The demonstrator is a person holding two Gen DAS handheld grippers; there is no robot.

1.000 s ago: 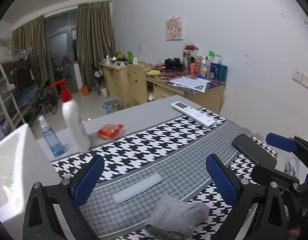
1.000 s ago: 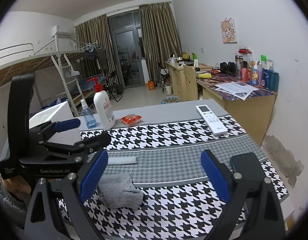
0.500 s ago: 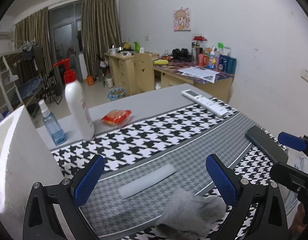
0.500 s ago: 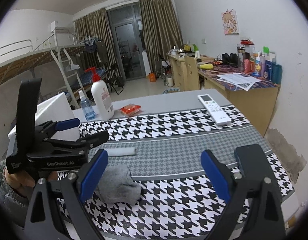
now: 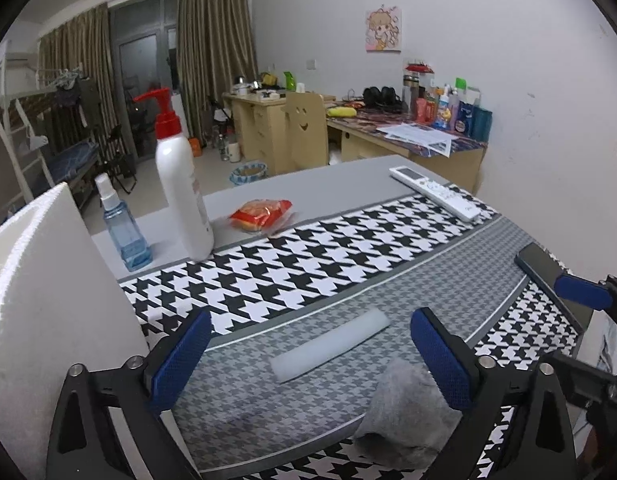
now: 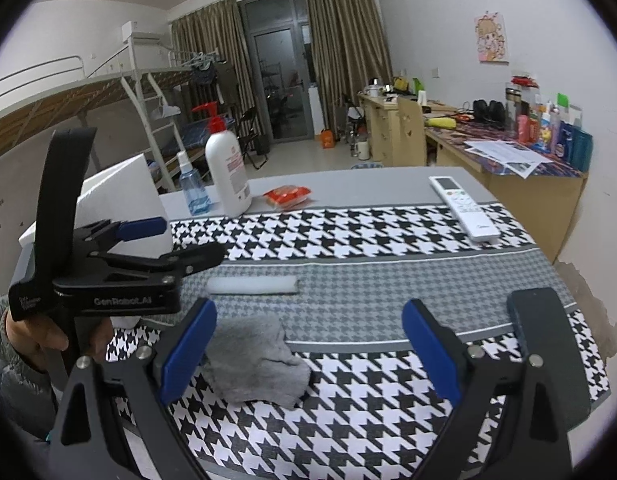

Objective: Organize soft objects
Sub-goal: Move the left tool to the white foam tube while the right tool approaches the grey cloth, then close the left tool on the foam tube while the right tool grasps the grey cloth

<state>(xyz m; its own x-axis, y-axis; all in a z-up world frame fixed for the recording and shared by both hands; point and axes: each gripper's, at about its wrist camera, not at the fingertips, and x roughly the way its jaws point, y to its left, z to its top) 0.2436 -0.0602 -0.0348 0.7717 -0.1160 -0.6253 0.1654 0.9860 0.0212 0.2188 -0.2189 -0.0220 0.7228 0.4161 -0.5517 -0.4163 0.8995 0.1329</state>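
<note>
A crumpled grey sock (image 5: 404, 412) lies on the houndstooth table cloth near the front edge; it also shows in the right wrist view (image 6: 256, 360). A white foam strip (image 5: 330, 344) lies just beyond it, also in the right wrist view (image 6: 252, 285). My left gripper (image 5: 310, 360) is open and empty, hovering over the strip and sock. My right gripper (image 6: 308, 352) is open and empty, to the right of the sock. The left gripper's body (image 6: 108, 272) appears at the left of the right wrist view.
A white foam box (image 5: 36, 320) stands at the left. A pump bottle (image 5: 180, 184), a blue spray bottle (image 5: 122, 228), a red snack packet (image 5: 262, 214), a white remote (image 5: 436, 196) and a dark phone (image 6: 540, 320) sit on the table.
The left gripper has shifted left and closer to the white box, so the sock and strip now sit more to the right between its fingers. The right gripper has barely moved.
</note>
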